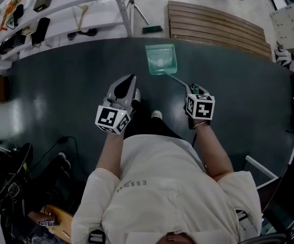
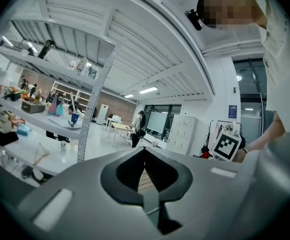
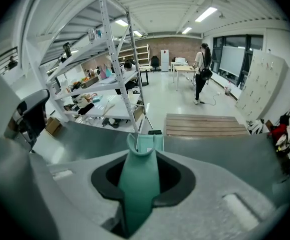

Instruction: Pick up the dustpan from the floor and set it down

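The teal dustpan [image 1: 161, 59] is out ahead of me over the dark floor mat [image 1: 60, 95], its thin handle [image 1: 176, 80] slanting back to my right gripper [image 1: 191, 87]. In the right gripper view the handle [image 3: 138, 184] runs up between the jaws, which are shut on it, and the pan [image 3: 150, 143] shows just past their tips. I cannot tell whether the pan touches the mat. My left gripper [image 1: 130, 79] hangs to the left of the dustpan. Its jaws meet at the tips with nothing between them, which the left gripper view [image 2: 145, 152] also shows.
A white shelf rack [image 1: 60, 14] loaded with small items stands at the far left. A slatted wooden pallet [image 1: 218, 27] lies beyond the mat at the right, a green brush head [image 1: 152, 29] beside it. Bags and cables [image 1: 9, 177] sit at my lower left.
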{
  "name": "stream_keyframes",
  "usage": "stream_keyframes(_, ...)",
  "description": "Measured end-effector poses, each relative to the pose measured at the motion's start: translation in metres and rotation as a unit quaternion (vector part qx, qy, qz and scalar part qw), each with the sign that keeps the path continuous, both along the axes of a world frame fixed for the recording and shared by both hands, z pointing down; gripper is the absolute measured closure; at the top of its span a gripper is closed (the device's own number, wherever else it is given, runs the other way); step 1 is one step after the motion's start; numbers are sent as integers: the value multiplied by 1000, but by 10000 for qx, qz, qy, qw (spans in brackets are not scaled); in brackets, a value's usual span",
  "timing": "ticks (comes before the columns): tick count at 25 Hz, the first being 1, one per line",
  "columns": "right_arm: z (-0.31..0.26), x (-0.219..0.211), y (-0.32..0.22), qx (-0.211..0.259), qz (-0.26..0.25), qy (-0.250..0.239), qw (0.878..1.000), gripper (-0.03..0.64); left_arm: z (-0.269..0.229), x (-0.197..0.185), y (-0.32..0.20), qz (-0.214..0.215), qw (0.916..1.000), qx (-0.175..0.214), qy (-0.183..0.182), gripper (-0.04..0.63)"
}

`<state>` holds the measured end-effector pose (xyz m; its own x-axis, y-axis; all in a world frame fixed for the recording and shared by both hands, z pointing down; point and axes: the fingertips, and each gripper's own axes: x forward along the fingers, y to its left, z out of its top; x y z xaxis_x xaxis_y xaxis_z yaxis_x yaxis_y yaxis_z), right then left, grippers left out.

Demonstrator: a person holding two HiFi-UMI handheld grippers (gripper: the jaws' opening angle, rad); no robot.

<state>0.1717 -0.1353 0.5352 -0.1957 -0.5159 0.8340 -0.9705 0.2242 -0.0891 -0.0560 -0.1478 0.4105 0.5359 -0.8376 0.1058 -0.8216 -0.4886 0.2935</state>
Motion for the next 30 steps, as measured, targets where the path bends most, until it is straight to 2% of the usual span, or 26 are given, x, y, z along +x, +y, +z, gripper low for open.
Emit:
stream_keyframes(6,35,-26,-49,-272,-39,110,9996,541,27,-17,-41,-114,9998,-176,17,580)
stream_keyframes(11,73,-45,-90,-583,-8,192,9981,541,47,-28,-82,-44,9995,-233,-198,580)
stream_keyframes(14,97,-54,-118,-675,80,304,9972,541,58,-34,-115,-59,9996,-189,-203,580)
stream_keyframes(17,128,-65,-133,-819,164,407,9957,541,76,-41,-135,-79,9993,-309,-213,580)
stream_keyframes(24,187,-80,-167,-1061,279,575,9923,541,115,-35,-148,64,9973,-710,-164,580)
stream_keyframes(30,217,-90,-179,-1263,460,616,9890,541,144,-36,-145,171,9941,-1069,22,580)
